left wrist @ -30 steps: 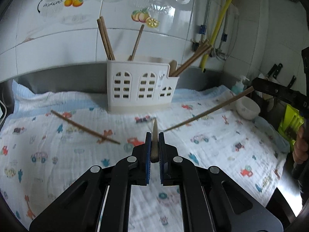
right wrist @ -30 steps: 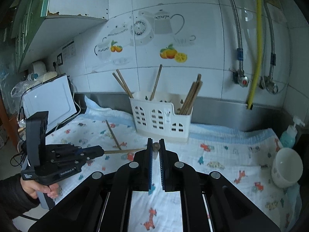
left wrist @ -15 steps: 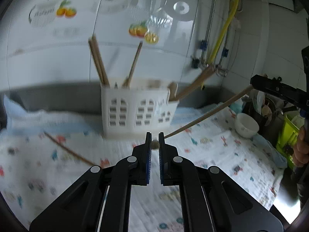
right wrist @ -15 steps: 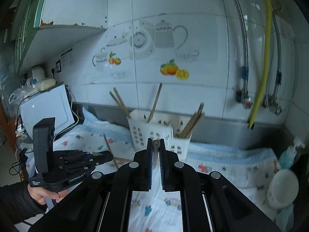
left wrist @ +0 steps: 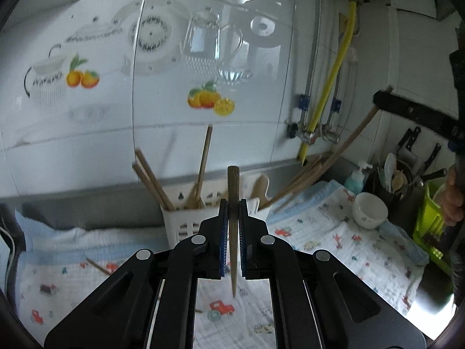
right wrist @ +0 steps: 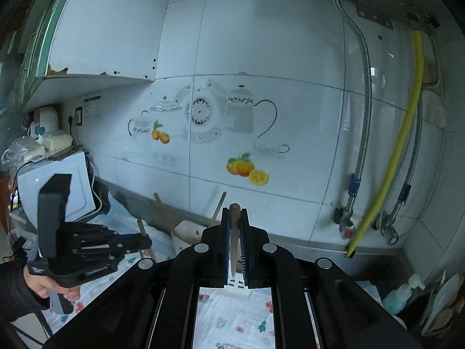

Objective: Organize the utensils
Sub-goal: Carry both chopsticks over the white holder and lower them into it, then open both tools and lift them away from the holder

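My left gripper (left wrist: pixel 233 205) is shut on a wooden chopstick (left wrist: pixel 232 180) that stands nearly upright between its blue pads, above the printed cloth (left wrist: pixel 319 244). Just behind it is the white utensil holder (left wrist: pixel 186 224), with several chopsticks and a wooden spoon leaning in it. My right gripper (right wrist: pixel 234 226) is shut on a second chopstick (right wrist: pixel 234 208). In the left wrist view that right gripper (left wrist: pixel 380 101) hangs high on the right, and its chopstick (left wrist: pixel 348 142) slants down toward the holder. The right wrist view shows the left gripper (right wrist: pixel 148 241) low on the left, beside the holder (right wrist: pixel 186 232).
One loose chopstick (left wrist: pixel 98 266) lies on the cloth to the left. A white bowl (left wrist: pixel 369 210) and a soap bottle (left wrist: pixel 356 179) stand on the right, with knives and a green rack beyond. A white appliance (right wrist: pixel 55 186) fills the left corner. A tiled wall with pipes runs behind.
Both grippers have risen off the cloth with their chopsticks. The holder has dropped lower in both views. The left chopstick now stands more upright in the jaws.
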### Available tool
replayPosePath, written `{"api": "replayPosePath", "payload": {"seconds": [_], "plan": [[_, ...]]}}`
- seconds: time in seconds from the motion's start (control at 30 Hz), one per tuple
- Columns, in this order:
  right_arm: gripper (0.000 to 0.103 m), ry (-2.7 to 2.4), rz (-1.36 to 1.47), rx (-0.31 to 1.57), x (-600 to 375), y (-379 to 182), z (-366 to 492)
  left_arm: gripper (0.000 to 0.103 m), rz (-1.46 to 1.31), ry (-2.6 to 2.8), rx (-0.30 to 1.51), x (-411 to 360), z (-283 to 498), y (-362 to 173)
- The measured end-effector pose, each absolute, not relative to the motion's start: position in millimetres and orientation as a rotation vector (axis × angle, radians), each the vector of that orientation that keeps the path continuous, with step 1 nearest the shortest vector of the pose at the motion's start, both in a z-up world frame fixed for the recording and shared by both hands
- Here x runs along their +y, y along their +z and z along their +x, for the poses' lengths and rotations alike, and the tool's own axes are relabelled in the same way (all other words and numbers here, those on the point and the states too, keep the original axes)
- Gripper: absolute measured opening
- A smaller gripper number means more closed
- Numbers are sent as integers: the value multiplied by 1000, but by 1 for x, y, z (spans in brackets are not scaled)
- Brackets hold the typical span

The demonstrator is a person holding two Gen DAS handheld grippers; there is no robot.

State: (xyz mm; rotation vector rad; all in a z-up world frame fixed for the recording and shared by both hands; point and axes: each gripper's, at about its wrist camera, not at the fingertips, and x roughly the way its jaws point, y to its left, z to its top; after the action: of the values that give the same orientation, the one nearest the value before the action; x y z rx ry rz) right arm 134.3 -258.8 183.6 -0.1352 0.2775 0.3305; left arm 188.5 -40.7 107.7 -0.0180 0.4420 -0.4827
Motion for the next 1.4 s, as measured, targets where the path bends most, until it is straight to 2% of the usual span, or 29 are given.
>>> {"api": "replayPosePath", "payload": {"seconds": [0.4,0.57,0.93,1.2,1.37,1.4], "plan": [[6,317,-72,214,-263,201,157,5,33,-453,233,-42,193,200],[6,302,-75,232,-260,190,182,5,56,-392,171,-46,213,220],[6,313,-67,329,-255,144,222,5,46,-307,196,-47,265,185],[7,326,-80,389,-248,124,231,6,8,-328,286,-39,283,161],[9,319,-92,393,-245,122,229,11,10,-338,287,-39,279,159],[10,316,-94,389,-245,123,227,17,10,-339,284,-38,277,160]]}}
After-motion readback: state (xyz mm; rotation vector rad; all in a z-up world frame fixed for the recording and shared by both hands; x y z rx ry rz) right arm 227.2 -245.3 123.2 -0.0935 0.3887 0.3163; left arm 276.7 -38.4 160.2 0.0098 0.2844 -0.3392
